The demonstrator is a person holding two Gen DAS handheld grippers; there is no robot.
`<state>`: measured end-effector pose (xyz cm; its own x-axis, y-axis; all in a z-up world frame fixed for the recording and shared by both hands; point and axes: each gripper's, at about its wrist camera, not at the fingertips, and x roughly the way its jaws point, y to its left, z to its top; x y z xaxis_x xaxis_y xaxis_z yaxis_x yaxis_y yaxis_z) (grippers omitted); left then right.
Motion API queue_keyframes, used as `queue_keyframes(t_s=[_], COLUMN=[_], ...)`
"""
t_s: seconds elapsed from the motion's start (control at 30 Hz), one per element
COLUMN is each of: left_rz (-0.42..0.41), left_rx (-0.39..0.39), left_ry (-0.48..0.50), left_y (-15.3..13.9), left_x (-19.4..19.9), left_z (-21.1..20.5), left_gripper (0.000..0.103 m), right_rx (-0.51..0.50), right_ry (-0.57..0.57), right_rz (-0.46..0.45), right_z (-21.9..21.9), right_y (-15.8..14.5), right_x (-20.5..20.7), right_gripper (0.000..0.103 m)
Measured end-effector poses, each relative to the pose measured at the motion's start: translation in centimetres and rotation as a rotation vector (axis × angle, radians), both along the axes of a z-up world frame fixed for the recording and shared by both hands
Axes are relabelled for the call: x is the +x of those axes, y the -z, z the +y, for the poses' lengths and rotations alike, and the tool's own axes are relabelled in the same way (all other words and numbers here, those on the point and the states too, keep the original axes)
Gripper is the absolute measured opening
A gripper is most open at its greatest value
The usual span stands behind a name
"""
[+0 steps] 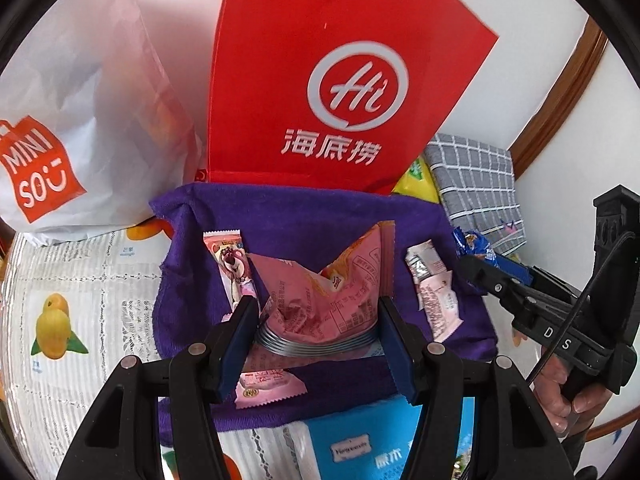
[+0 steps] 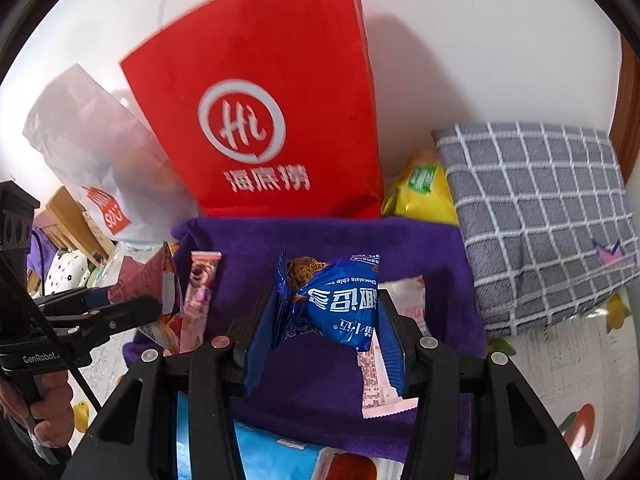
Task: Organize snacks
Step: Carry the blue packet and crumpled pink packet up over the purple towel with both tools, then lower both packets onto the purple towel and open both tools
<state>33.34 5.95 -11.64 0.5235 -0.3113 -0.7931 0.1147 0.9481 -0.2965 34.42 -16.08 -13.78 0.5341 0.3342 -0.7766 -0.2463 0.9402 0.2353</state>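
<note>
1. Pinching a crumpled pink snack packet, the left tongs hold it raised over the purple cloth.
2. Right tongs are clamped on a blue chocolate-chip cookie packet, also over the cloth.
3. Lying on the cloth: a pink bear-print bar, a small pink packet and a pale pink packet.
4. Standing behind the cloth on the counter: a red paper bag and a white Miniso bag; a grey checked cloth and a yellow packet lie to the right.
</note>
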Motion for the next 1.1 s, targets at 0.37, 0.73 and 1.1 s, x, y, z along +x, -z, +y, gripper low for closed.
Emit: queue_keyframes(t_s=[0.37, 0.73, 1.1], left_rz=[0.036, 0.067, 0.089], left_rx=[0.044, 0.094, 0.068], left_ry=[-0.013, 0.001, 0.023], left_y=[2.1, 4.0, 4.5], left_x=[2.3, 3.7, 4.1], left_z=[-0.3, -1.2, -1.1], left_gripper=[0.058, 0.058, 0.063], right_rx=[-0.033, -0.072, -0.096], right_ry=[-0.030, -0.050, -0.057], right_rz=[0.070, 0.115, 0.117], right_z=[0.7, 1.7, 2.8], right_y=[3.4, 5.4, 5.6], right_x=[1.2, 2.0, 1.8], right_gripper=[0.049, 0.049, 0.052])
